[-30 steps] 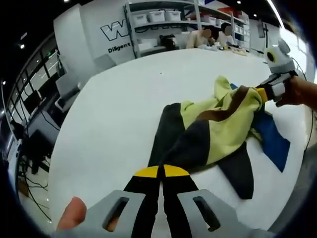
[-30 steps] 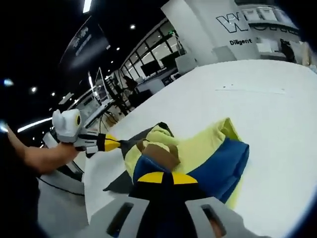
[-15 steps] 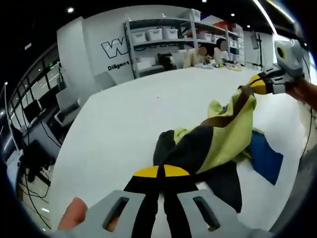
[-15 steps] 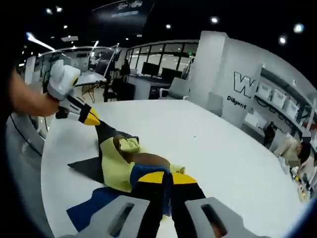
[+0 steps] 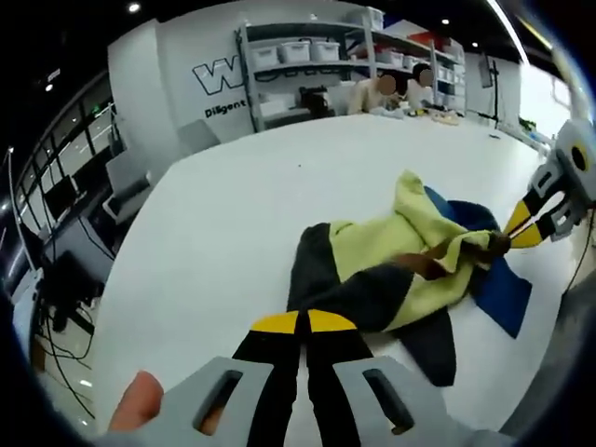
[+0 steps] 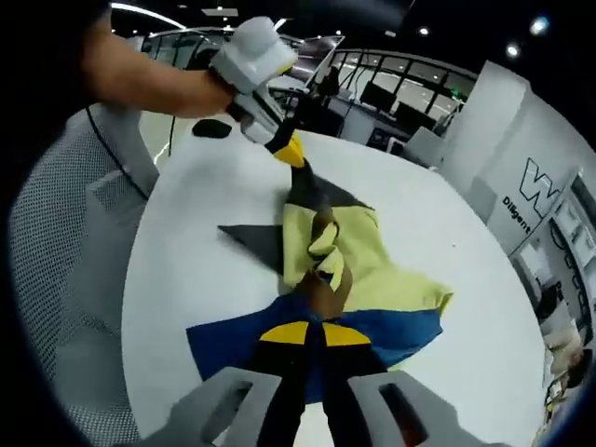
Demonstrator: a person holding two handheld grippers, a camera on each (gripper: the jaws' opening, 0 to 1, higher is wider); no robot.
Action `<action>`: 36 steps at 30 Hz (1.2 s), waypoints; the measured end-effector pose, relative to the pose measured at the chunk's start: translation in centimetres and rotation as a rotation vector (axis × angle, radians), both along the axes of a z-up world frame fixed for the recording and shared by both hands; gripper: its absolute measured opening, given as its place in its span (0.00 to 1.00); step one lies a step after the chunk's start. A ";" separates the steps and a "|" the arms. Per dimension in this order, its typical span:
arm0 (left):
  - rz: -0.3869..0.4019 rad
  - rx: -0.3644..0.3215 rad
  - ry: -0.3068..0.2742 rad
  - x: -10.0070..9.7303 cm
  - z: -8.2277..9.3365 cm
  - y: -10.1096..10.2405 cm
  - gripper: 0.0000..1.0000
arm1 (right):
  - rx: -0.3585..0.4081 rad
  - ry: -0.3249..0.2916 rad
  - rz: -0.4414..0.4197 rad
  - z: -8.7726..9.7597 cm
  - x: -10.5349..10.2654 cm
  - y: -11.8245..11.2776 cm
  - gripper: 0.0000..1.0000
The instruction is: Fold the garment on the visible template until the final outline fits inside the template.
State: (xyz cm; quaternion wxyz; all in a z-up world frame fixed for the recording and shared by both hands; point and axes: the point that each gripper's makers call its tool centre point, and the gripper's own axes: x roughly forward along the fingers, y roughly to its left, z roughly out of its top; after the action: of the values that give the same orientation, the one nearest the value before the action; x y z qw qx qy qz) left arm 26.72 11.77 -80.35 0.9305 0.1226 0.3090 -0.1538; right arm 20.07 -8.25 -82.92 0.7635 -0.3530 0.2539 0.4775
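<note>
Left tongs (image 5: pixel 303 321) are clenched on a dark corner of the garment (image 5: pixel 391 270); right tongs (image 6: pixel 304 331) are clenched on its brown-and-blue end. Between them the garment lies bunched and creased on the white worktop (image 5: pixel 223 205), a dark flap (image 6: pixel 250 242) splayed aside. No template outline can be made out. By my judgement no tidy fold is laid yet, so most of the folding is left

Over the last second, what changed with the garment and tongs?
The right tongs lifted their end of the garment off the table, then brought it back down, so the cloth now lies bunched again. Both tongs stayed shut on the garment; left tongs kept the dark end. Nothing was let go.
</note>
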 end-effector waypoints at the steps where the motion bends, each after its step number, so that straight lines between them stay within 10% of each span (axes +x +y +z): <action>1: -0.001 0.001 0.001 0.0 0.0 0.0 0.00 | 0.003 0.007 -0.010 -0.1 -0.1 -0.2 0.00; 12: 0.003 -0.008 0.011 0.1 -0.3 0.2 0.00 | 0.037 -0.106 -0.018 2.3 0.0 -1.7 0.09; 23: 0.010 -0.005 0.016 0.1 -0.3 0.5 0.00 | -0.281 -0.377 0.185 0.5 1.9 -1.5 0.09; 30: 0.025 -0.013 0.019 0.0 -0.4 0.8 0.00 | -0.320 -0.396 0.277 -0.5 0.7 -0.6 0.15; 36: 0.034 -0.015 0.022 0.1 -0.6 1.0 0.00 | -0.306 -0.419 0.193 0.0 2.3 -1.8 0.08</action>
State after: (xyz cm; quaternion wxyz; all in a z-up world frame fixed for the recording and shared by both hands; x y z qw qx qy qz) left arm 26.85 12.72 -80.91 0.9304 0.1089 0.3201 -0.1418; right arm 22.37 -10.03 -82.92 0.6881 -0.5778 0.1250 0.4207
